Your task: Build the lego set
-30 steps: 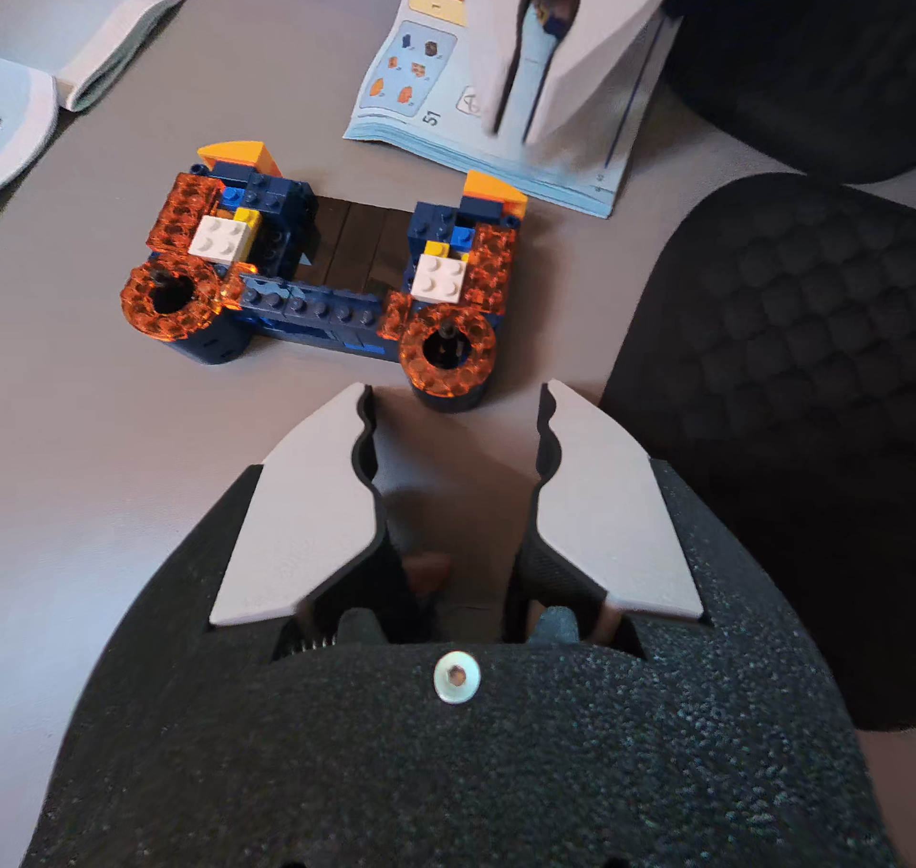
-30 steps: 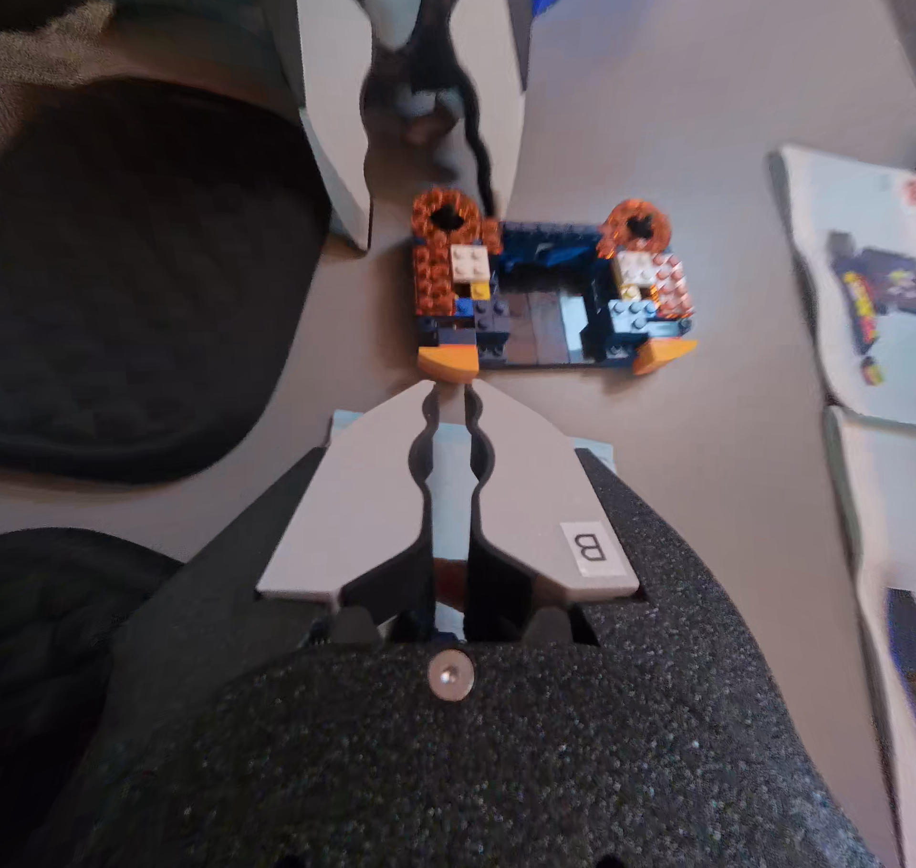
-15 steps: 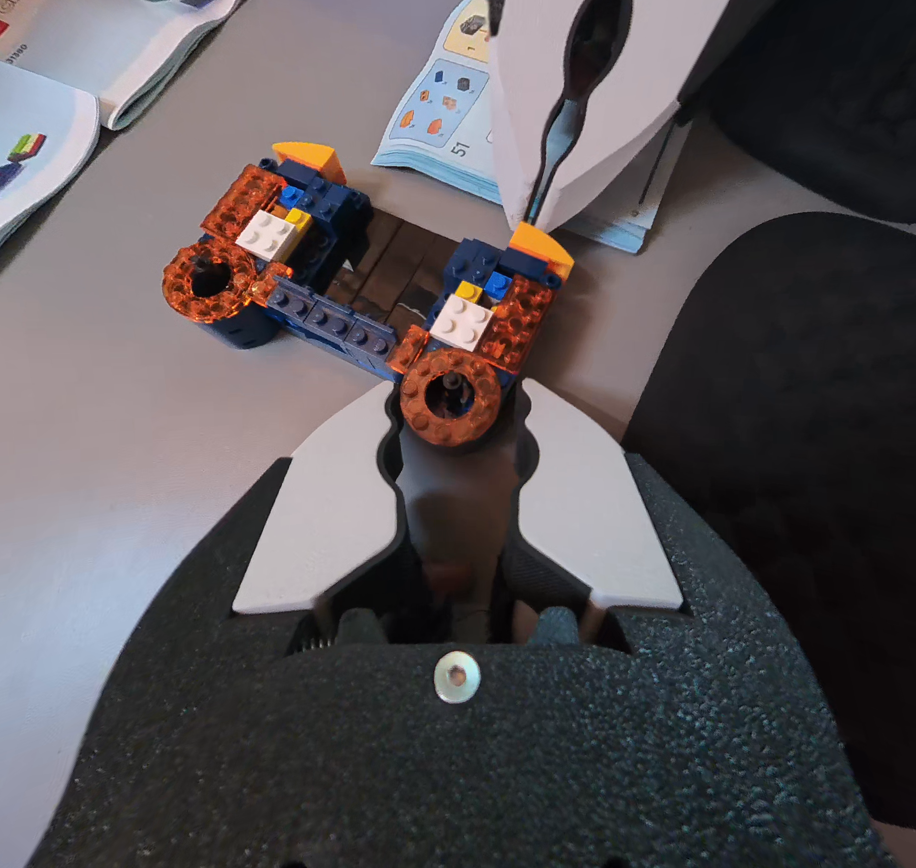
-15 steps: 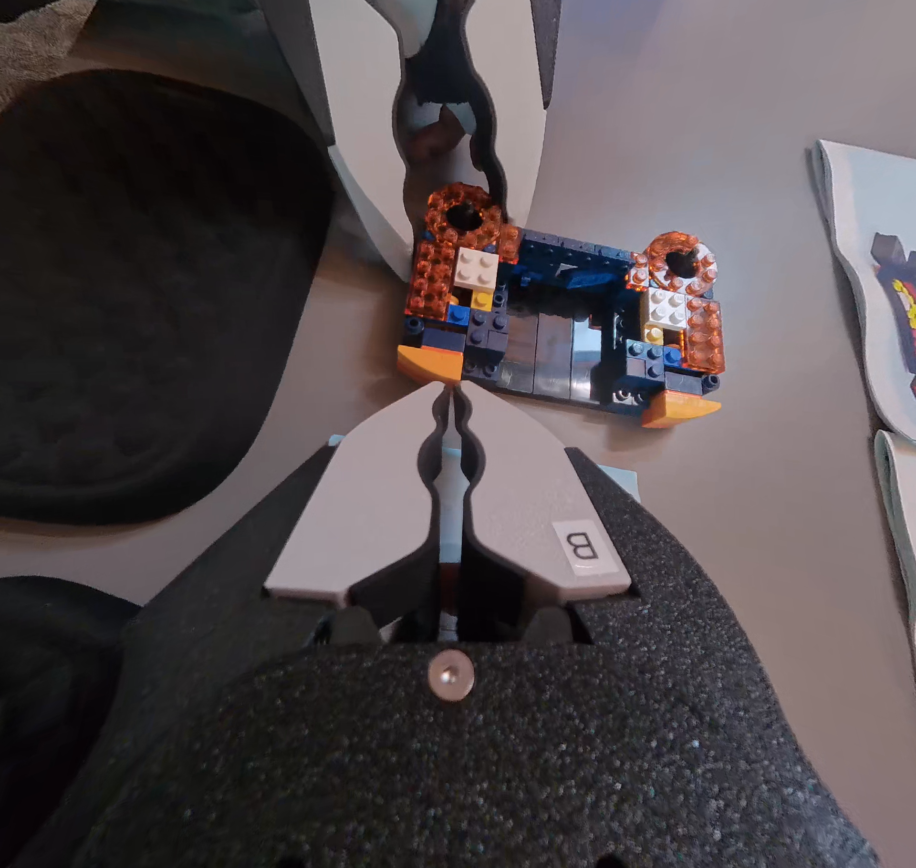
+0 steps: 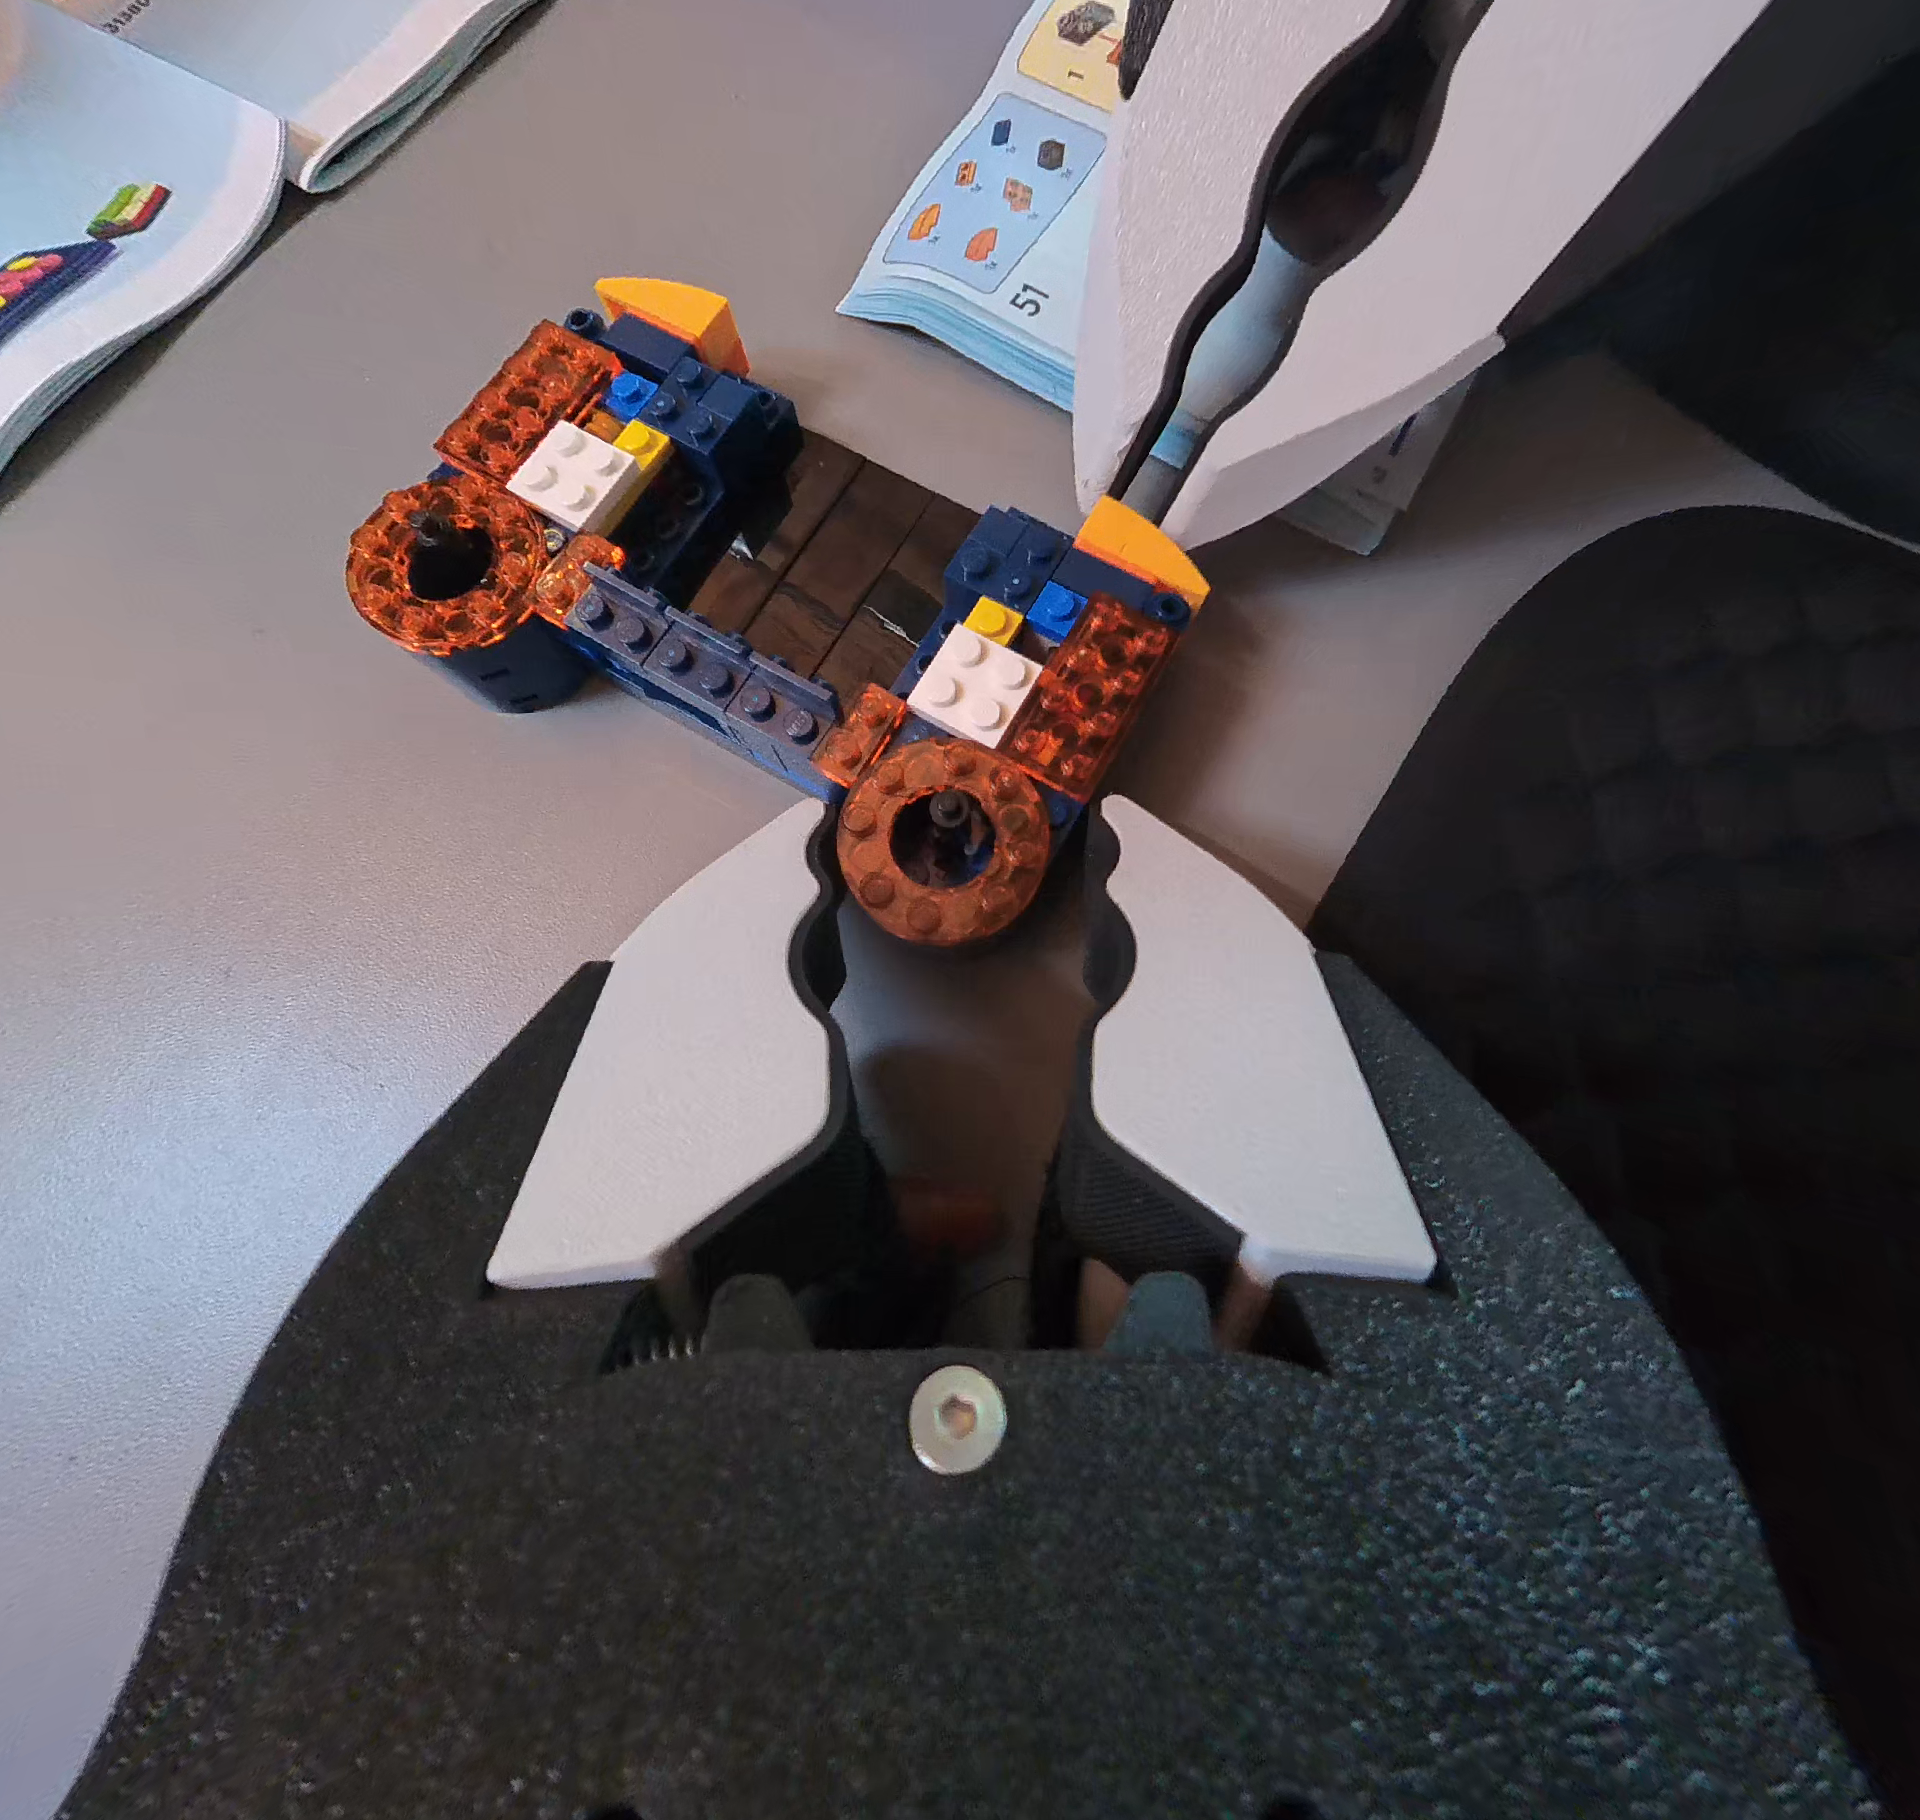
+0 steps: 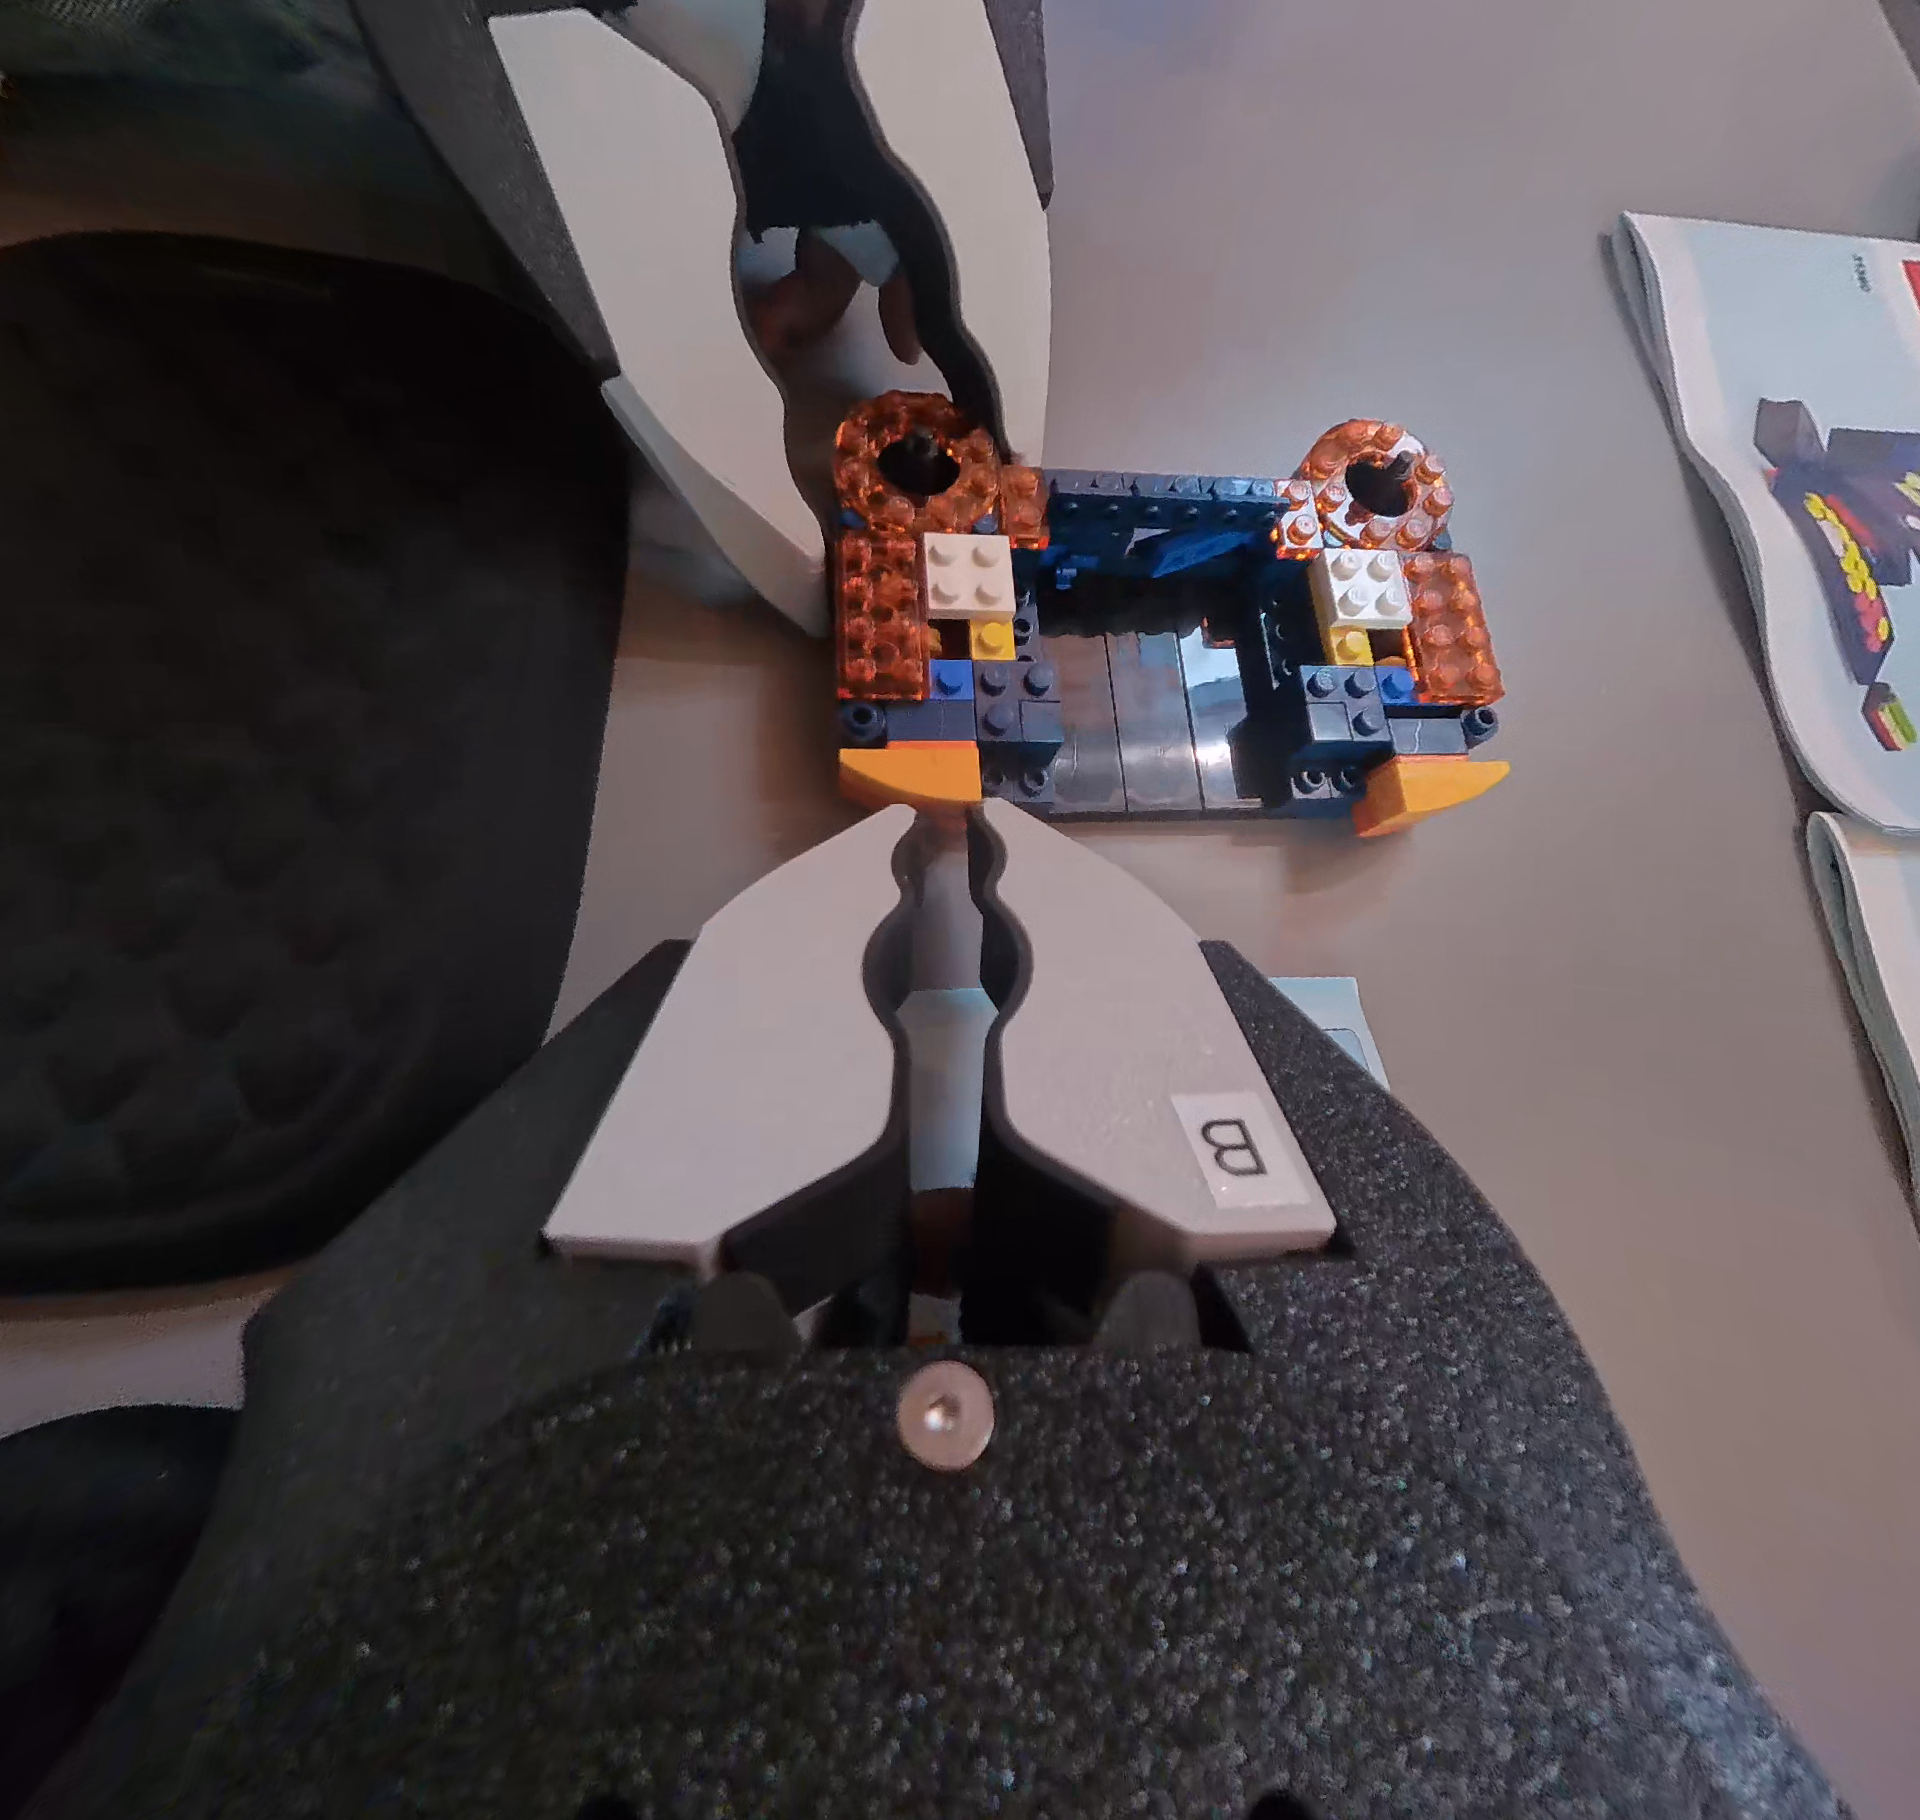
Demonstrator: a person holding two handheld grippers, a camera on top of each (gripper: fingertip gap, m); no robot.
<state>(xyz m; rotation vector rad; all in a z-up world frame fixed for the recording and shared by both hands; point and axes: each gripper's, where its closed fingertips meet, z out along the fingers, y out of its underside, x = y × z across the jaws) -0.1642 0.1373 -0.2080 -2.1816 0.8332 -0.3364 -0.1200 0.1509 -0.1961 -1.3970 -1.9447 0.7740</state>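
A brick model (image 5: 831, 565) of dark blue, clear orange, white and yellow bricks lies on the grey table (image 5: 260, 939). My left gripper (image 5: 961, 814) is shut on the model's near corner. Its pads press each side of the clear orange ring (image 5: 883, 897) and the dark blue base under it. The right wrist view shows those fingers (image 6: 665, 316) flanking the same ring (image 6: 862, 482). My right gripper (image 6: 943, 814) is almost closed, with a narrow slit between the tips. The tips meet the edge of the orange curved brick (image 6: 914, 768) at the opposite corner, and I see nothing pinched. It also shows in the left wrist view (image 5: 1143, 513).
An open instruction booklet (image 5: 987, 212) lies under the right gripper. More booklets lie at the far left (image 5: 416, 56) and at the right of the right wrist view (image 6: 1818, 523). Black padded cushions (image 5: 1662, 835) (image 6: 260, 731) border the table beside the model. The left gripper's tips are roughly 6 cm from the right gripper's.
My left gripper moved in and closed on the orange ring corner, and the model turned slightly. My right gripper came up to the orange curved brick, shut, then parted a little.
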